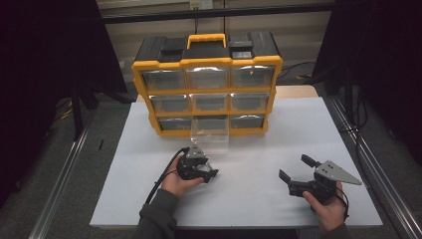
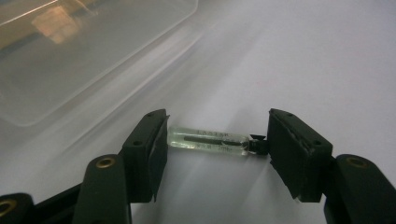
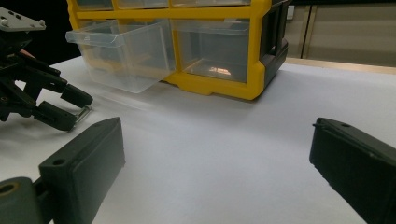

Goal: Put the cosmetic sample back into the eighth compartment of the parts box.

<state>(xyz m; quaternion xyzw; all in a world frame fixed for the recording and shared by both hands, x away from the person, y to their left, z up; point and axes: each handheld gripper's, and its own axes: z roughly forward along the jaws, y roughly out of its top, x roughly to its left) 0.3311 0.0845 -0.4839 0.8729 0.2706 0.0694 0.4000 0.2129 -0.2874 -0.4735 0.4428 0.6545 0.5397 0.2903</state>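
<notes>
1. Vial (image 2: 210, 141), a small clear glass tube with a dark cap, lies lengthwise between the pads of the left claw (image 2: 217, 144), low over the white desk (image 1: 249, 149) toward the front edge, left of the middle.
2. Left claw is clenched on the vial end to end; such a thin contact could let the tube pivot or pop out if the squeeze goes off-axis.
3. Open drawer (image 1: 211, 133) of the yellow organizer (image 1: 206, 92) stands just beyond; its rim could clip the vial.
4. Right claw (image 1: 293, 169) rests released near the front right corner.
</notes>
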